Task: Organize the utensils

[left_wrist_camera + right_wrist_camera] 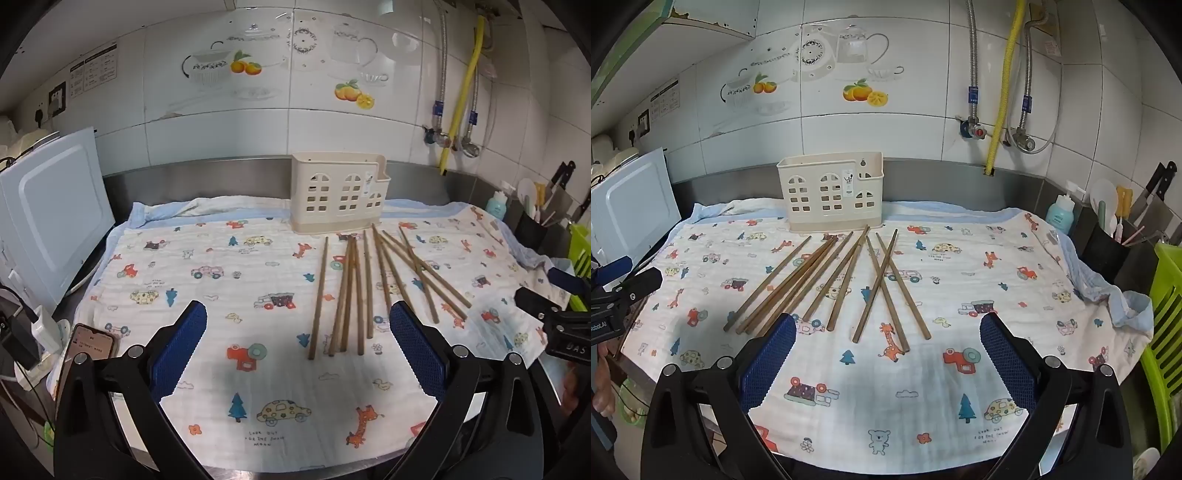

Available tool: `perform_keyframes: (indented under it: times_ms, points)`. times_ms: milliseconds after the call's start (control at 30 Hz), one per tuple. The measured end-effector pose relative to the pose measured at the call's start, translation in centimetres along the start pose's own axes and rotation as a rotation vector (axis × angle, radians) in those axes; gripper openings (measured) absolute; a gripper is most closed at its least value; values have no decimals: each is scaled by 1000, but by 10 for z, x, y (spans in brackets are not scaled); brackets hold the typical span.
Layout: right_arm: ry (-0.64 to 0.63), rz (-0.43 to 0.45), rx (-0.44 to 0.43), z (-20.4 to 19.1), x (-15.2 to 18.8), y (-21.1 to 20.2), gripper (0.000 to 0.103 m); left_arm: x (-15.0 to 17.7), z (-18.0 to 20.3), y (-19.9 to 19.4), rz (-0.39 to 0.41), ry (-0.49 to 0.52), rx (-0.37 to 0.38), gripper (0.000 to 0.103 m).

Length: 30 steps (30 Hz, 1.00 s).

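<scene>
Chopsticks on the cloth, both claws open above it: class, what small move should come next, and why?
Probably lower the right claw onto the nearest chopsticks and close on one. Both claws are open and empty, all the chopsticks lie loose on the cloth, and the cream holder behind them looks empty.

A printed cloth [923,387] with cartoon cars, trees and giraffes covered the counter across the middle of both views. Behind it ran a steel backsplash [942,177] under white wall tiles [916,122] with fruit and teapot decals. A yellow hose [1004,85] and two braided metal hoses [973,55] hung at the upper right. At the left edge stood a white panel [55,214]; a phone [86,347] lay at the lower left of the left view. At the right edge were a teal bottle [1060,214], a black tub [1104,251] of tools, knives [1160,184] and a green rack [1167,325].
</scene>
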State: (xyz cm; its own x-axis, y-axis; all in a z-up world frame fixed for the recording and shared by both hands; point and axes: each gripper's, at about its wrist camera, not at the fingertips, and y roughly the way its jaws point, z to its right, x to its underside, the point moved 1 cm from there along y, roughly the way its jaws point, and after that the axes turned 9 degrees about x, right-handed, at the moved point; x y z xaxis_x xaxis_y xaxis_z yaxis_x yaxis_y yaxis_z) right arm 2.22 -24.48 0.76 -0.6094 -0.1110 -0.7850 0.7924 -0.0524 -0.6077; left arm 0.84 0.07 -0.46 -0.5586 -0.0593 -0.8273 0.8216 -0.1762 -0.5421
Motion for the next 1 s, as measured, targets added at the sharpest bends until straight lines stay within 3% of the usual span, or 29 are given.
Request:
perform_keyframes:
  times_ms: [1000]
  points:
    - [4, 15, -13, -2, -2, -6, 97, 3, 9, 1, -9, 31, -6, 98]
